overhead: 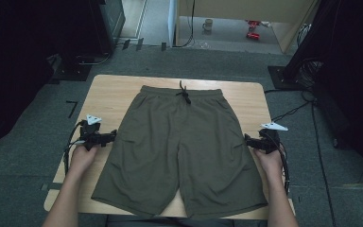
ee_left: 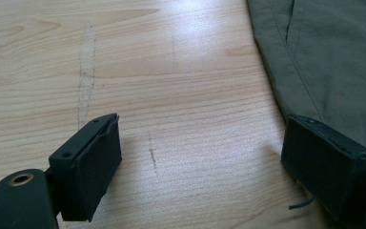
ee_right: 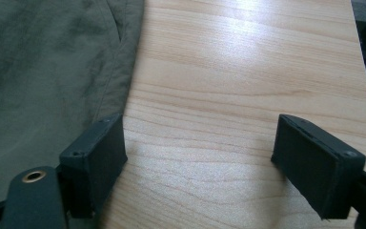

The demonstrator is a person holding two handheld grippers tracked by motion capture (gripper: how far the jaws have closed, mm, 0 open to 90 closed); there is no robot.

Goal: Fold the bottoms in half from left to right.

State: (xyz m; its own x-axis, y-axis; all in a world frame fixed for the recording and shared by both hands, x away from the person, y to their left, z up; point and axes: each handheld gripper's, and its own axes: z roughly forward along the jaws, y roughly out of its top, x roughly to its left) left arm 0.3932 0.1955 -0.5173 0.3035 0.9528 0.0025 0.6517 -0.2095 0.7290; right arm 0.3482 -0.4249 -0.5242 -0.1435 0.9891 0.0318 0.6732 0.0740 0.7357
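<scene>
A: Why is the left claw parked off to the side like that, at the left edge of the olive-green fabric shorts?

B: I'd judge it is lining up on the side seam. Its jaws stand wide apart with nothing between them; in the left gripper view only bare wood lies between the pads, and the shorts' edge runs just beside the far jaw.

A: And the shorts themselves?

B: Spread flat in the middle of the pale wooden counter, waistband and black drawstring at the far side, both leg hems toward the person. Laid out flat like that, each side is easy to reach, which probably suits a fold.

A: The right claw?

B: Mirrored at the right edge, also released and holding nothing. In the right gripper view its near jaw sits close to the shorts' seam, the rest over bare counter. Both hands rest level, likely so the two sides can be taken together.
</scene>
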